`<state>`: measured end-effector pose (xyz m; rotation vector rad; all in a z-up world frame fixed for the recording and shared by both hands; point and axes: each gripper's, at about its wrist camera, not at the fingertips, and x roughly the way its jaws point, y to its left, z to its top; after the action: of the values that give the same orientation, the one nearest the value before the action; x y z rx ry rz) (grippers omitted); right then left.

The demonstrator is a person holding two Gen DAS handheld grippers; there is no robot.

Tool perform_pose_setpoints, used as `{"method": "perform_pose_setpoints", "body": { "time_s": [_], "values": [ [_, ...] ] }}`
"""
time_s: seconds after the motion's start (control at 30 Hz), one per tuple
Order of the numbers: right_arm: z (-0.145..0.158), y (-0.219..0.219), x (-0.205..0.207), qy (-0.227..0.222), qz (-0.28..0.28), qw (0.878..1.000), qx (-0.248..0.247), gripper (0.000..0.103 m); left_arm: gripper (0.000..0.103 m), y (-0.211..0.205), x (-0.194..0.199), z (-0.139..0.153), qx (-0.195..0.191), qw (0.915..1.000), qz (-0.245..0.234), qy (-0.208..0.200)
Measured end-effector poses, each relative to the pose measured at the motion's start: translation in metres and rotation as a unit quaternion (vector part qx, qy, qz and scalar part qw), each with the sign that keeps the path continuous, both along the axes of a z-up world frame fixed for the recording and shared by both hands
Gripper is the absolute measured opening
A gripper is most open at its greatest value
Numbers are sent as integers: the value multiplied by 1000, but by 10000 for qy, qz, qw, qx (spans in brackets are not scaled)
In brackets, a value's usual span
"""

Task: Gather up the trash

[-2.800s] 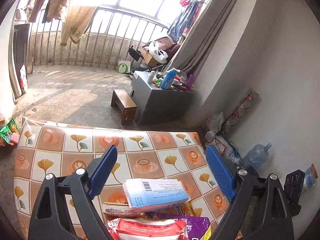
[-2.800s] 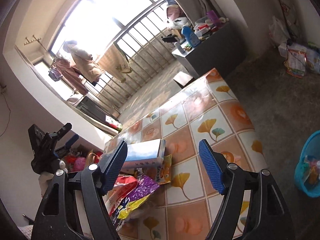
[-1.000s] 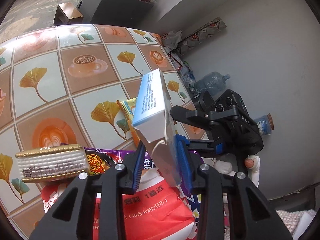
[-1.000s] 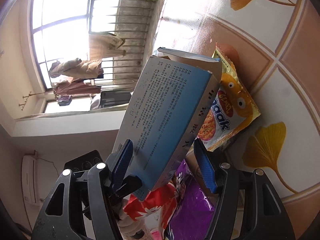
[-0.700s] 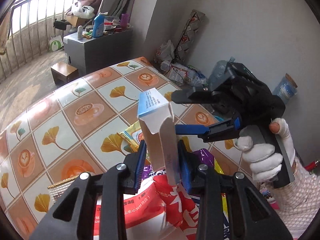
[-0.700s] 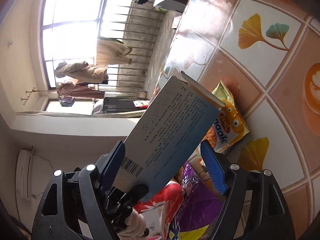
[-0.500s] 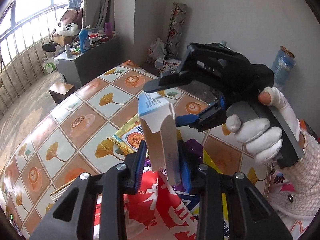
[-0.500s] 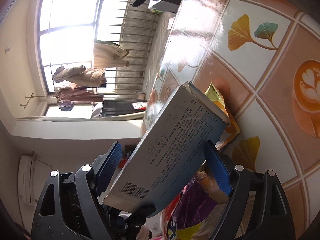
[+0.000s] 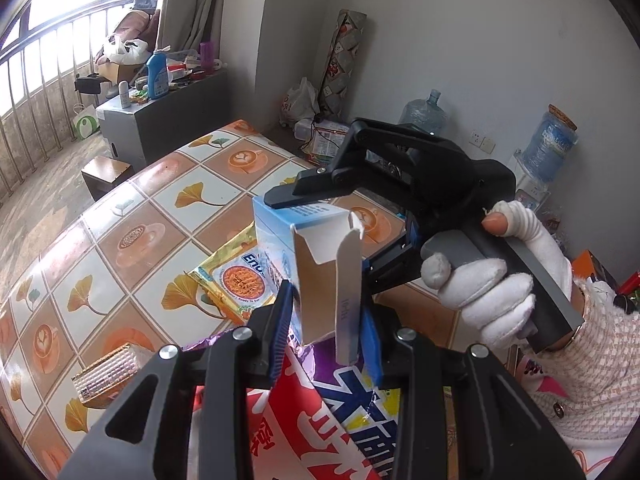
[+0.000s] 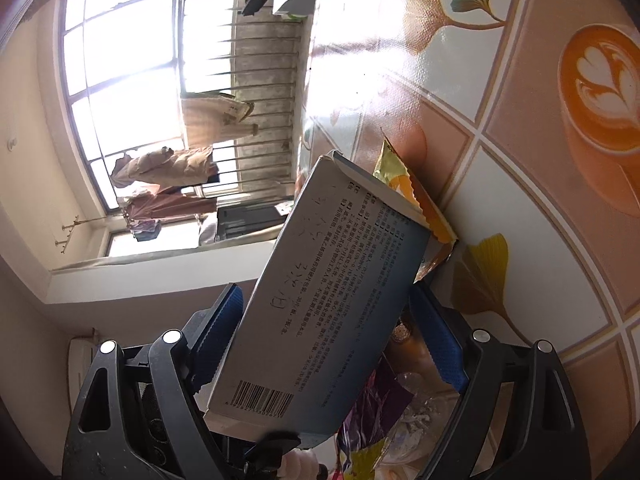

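left gripper (image 9: 326, 330) clamps the open end of the blue carton (image 9: 316, 272), lifted off the table (image 9: 132, 216) a moment ago | right gripper (image 10: 324, 340) has spread, jaws wide astride the carton, pads probably clear | handover likely | wrappers (image 9: 236, 280) below | bin unseen

red packet (image 9: 316, 436) cut off by bottom edge, purple packet (image 9: 360, 396) partly under gripper, box print (image 10: 344, 280) unreadable

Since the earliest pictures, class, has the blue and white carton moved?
Yes. The blue and white carton, which lay flat on the tiled table beside the wrappers, now stands lifted above it, clamped in the left claw, with the right claw open around it.
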<state>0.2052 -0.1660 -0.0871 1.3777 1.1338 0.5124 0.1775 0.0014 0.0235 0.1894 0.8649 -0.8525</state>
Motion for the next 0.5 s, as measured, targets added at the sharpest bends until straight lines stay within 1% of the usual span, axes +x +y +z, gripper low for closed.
{"method": "perform_pose_setpoints", "body": {
  "time_s": [0.07, 0.17, 0.23, 0.33, 0.5],
  "values": [
    [-6, -7, -6, 29, -61, 9999, 158, 78, 31, -3, -2, 1, -16, 10000, -63, -8],
    [-6, -15, -12, -33, -147, 9994, 326, 76, 31, -7, -6, 5, -20, 10000, -92, -27],
    [-4, -18, -16, -124, -170, 9989, 415, 75, 31, -10, -8, 9, -25, 9999, -105, -31],
    [3, -22, -17, -257, -195, 9980, 535, 75, 31, -18, -14, 16, 45, 9998, -125, -144],
    [16, -29, -18, -553, -295, 9965, 548, 73, 32, -30, -20, 25, 69, 9996, -171, -221]
  ]
}}
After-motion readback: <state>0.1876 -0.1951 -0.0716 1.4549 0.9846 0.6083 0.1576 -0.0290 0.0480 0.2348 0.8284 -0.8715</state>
